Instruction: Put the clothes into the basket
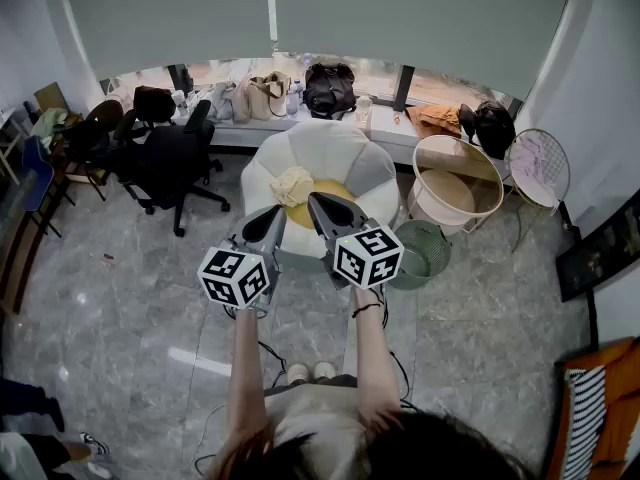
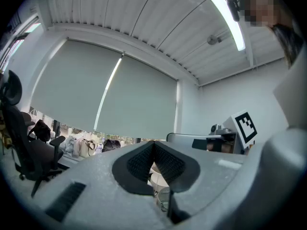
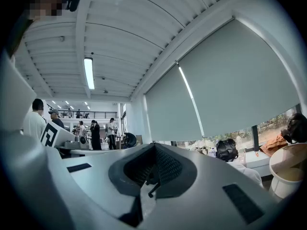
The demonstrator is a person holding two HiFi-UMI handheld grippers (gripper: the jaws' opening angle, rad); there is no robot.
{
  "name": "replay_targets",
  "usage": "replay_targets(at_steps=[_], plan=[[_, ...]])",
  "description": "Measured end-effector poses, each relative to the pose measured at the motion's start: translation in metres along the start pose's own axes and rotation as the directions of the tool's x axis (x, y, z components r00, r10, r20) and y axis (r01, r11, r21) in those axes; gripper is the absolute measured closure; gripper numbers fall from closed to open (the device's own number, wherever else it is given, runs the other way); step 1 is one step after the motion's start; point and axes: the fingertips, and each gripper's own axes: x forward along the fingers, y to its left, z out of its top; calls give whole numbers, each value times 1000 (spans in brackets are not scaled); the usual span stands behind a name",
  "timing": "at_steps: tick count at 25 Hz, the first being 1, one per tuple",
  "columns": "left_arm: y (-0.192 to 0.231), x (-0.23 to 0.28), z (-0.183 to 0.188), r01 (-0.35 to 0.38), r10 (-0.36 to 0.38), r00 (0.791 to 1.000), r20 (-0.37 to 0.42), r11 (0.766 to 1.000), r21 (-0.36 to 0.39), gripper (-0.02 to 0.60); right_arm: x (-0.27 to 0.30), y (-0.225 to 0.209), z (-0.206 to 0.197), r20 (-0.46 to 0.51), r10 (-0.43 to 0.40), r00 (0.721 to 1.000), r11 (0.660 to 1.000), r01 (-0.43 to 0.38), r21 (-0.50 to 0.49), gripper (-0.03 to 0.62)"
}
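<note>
A cream cloth (image 1: 293, 184) lies bunched on a yellow cloth (image 1: 338, 189) on top of a white beanbag seat (image 1: 330, 148). A small green mesh basket (image 1: 428, 252) stands on the floor at the seat's right. Both grippers are held level, side by side, in front of the seat. My left gripper (image 1: 268, 220) (image 2: 153, 150) points at the seat's near edge with its jaws together and nothing between them. My right gripper (image 1: 325, 208) (image 3: 154, 152) reaches over the yellow cloth's near part, also shut and empty. Neither touches the clothes as far as I can see.
A pale round tub basket (image 1: 450, 183) (image 3: 290, 169) and a wire basket with a pink cloth (image 1: 540, 166) stand to the right of the seat. Black office chairs (image 1: 165, 158) stand at the left. Bags line the window ledge (image 1: 328, 88). People stand far off in the right gripper view.
</note>
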Motion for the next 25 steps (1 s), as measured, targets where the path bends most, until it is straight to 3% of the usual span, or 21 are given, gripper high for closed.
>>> replay_targets(at_steps=[14,25], plan=[[-4,9,-5,2,-2,1000,-17,1000,12,571,-6,-13,0,6,-2,1000,1000,2,23,586],[-6,-3,-27,-80,79,996,-30,996,-39,571,-12,-17,-19,-28,29,999,997,-27,66,586]])
